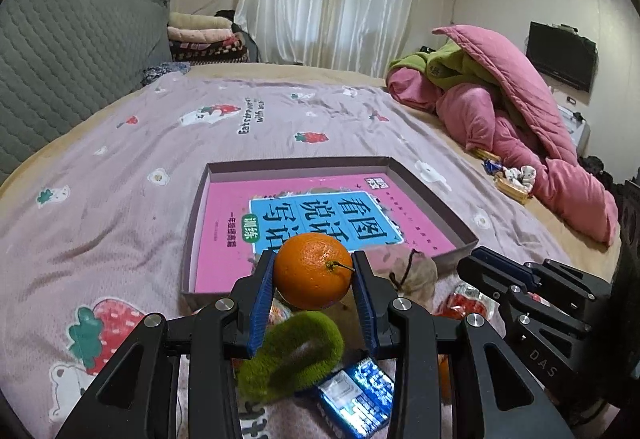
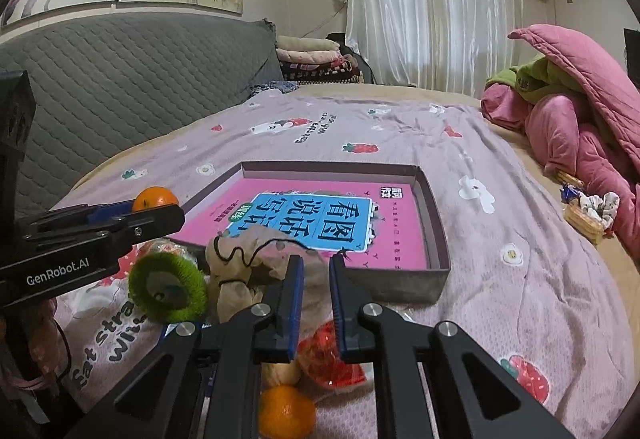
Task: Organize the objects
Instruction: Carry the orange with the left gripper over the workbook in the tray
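My left gripper [image 1: 313, 273] is shut on an orange [image 1: 312, 270] and holds it above the bed, just before the near edge of a shallow box [image 1: 200, 191] with a pink book [image 1: 320, 215] in it. The held orange also shows in the right wrist view [image 2: 154, 197]. My right gripper [image 2: 316, 267] is open and empty above a pile: a beige drawstring pouch [image 2: 248, 263], a green fuzzy ring [image 2: 168, 289], a red snack packet [image 2: 332, 355] and a second orange [image 2: 286, 413].
A blue packet [image 1: 356, 399] lies under the left gripper. The bed has a pink strawberry-print sheet [image 1: 120, 167]. A heap of pink and green quilts [image 1: 512, 111] lies at the right, with a small basket [image 1: 512, 183] beside it. A grey padded headboard [image 1: 60, 71] is at the left.
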{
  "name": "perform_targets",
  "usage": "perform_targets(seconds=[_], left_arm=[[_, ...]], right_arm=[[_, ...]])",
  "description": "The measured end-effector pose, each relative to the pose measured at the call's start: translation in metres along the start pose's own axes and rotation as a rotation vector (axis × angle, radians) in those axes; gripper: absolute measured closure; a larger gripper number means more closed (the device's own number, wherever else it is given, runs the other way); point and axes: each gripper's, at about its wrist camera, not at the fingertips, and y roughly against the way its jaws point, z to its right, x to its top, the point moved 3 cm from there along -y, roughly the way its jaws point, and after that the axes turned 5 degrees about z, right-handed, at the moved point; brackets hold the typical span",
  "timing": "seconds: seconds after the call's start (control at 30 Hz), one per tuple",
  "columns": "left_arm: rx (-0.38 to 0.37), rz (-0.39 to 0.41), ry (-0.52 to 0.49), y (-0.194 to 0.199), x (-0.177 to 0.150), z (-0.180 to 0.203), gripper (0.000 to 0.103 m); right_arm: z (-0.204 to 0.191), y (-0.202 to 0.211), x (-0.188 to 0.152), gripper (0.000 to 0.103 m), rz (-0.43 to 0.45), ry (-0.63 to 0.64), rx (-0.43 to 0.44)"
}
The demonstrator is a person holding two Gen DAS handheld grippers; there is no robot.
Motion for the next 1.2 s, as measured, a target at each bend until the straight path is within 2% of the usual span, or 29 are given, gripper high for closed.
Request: perform_targets(seconds=[0.43,0.8,1.2], left_arm=[[0.016,-0.012,0.004,-0.023,0.012,-0.012,0.065],[0.02,-0.086,0.053,-0.062,0.018,-0.028,0.065],[0.025,-0.124,0.068,-0.091,0.029,-0.04,0.065]], right_arm=[[0.004,-0.018,0.009,0.089,-0.001,0.01,-0.004],[0.014,-0.038,0.014,0.089,-0.029,0.001,-0.01],[0.022,-0.054,0.023,0.089,-0.033,-0.007,-0.007]])
